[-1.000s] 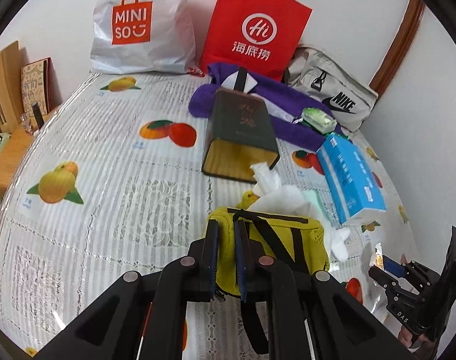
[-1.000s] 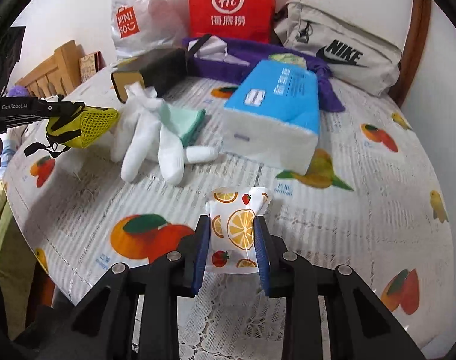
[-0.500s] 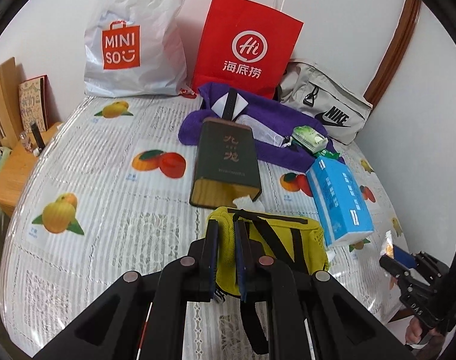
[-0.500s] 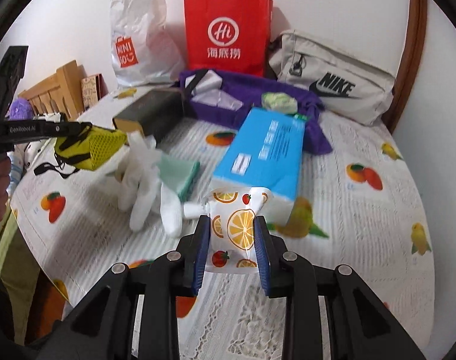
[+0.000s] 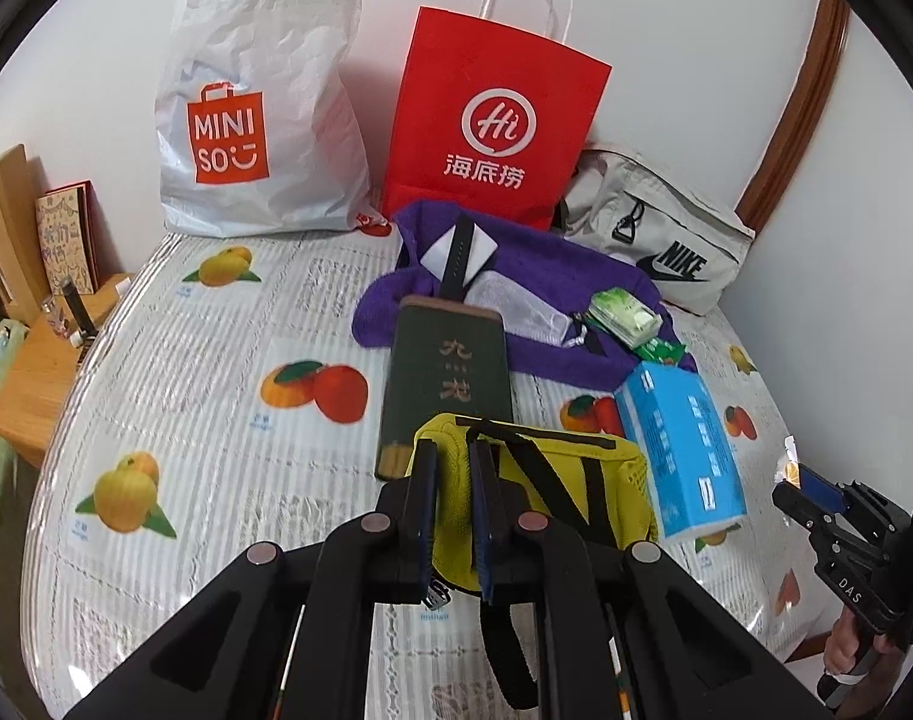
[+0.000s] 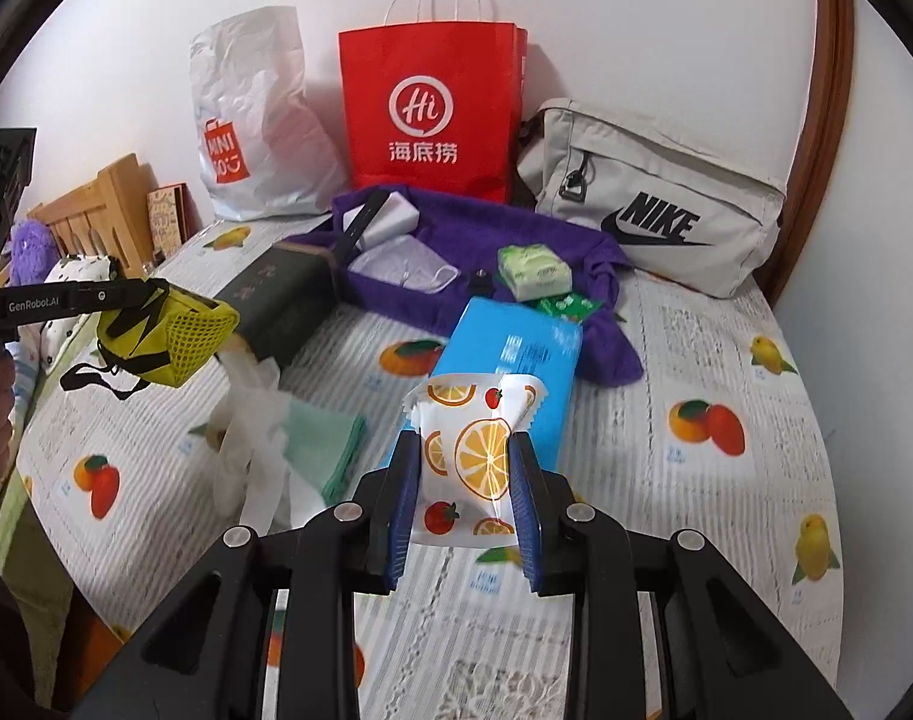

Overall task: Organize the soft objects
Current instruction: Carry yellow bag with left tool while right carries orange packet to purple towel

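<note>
From the left wrist view, the left gripper [image 5: 453, 510] has its jaws clamped on one yellow mesh pouch [image 5: 552, 480], held off the bed [image 5: 204, 372]. Against the far wall stand two shopping bags, one white plastic bag [image 5: 258, 114] and one red paper bag [image 5: 492, 120], with one grey sling bag [image 5: 660, 240] to their right. One purple towel [image 5: 552, 276] lies before them, one dark green box [image 5: 447, 384] overlapping its near edge. One blue tissue pack [image 5: 684, 450] lies near the bed's right edge. Most open bed surface is on the left, bare but for its printed fruit. At far right the right gripper [image 5: 813, 495] shows, a hand [image 5: 843, 651] on its handle.

From the right wrist view, the right gripper [image 6: 465, 480] has its jaws closed on one fruit-print packet [image 6: 474, 456], held above the bed [image 6: 726, 510], in front of the tissue pack [image 6: 510, 372]. White gloves [image 6: 246, 438], whose count I cannot tell, and one green cloth [image 6: 324, 444] lie left of it. The left gripper [image 6: 138, 294] holds the pouch [image 6: 168, 336] over the bed's left edge. Open room lies on the right side.
</note>
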Available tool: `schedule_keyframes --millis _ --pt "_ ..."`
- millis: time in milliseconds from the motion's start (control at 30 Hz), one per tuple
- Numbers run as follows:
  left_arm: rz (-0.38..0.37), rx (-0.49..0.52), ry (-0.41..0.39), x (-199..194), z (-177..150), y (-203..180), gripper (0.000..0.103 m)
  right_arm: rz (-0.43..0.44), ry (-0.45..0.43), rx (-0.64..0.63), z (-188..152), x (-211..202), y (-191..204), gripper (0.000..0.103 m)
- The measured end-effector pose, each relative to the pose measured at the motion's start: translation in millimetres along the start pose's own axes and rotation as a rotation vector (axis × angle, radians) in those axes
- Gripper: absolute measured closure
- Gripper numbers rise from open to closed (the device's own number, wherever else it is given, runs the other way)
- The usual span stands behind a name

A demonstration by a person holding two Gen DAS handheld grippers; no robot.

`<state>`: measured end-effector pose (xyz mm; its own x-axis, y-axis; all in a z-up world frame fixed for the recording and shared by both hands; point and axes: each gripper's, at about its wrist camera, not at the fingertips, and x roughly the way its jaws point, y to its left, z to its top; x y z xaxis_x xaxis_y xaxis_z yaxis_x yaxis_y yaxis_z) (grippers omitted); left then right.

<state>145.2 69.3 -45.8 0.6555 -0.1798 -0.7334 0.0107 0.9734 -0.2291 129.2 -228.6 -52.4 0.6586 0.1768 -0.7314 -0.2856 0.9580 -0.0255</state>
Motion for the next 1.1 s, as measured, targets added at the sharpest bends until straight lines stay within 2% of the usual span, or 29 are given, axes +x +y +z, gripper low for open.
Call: schedule_keyframes --millis 533,833,1100 --pt "0.032 0.022 -0.015 25 54 -1 0.092 -0.009 -0.023 0.014 59 33 -18 0.074" --pt "0.032 0.037 0.001 57 84 -3 0.092 -0.022 -0.032 0.021 84 55 -30 0.074" --pt "0.021 0.050 0.026 91 110 -9 0.092 -0.015 -0.007 0.035 100 88 -40 0.073"
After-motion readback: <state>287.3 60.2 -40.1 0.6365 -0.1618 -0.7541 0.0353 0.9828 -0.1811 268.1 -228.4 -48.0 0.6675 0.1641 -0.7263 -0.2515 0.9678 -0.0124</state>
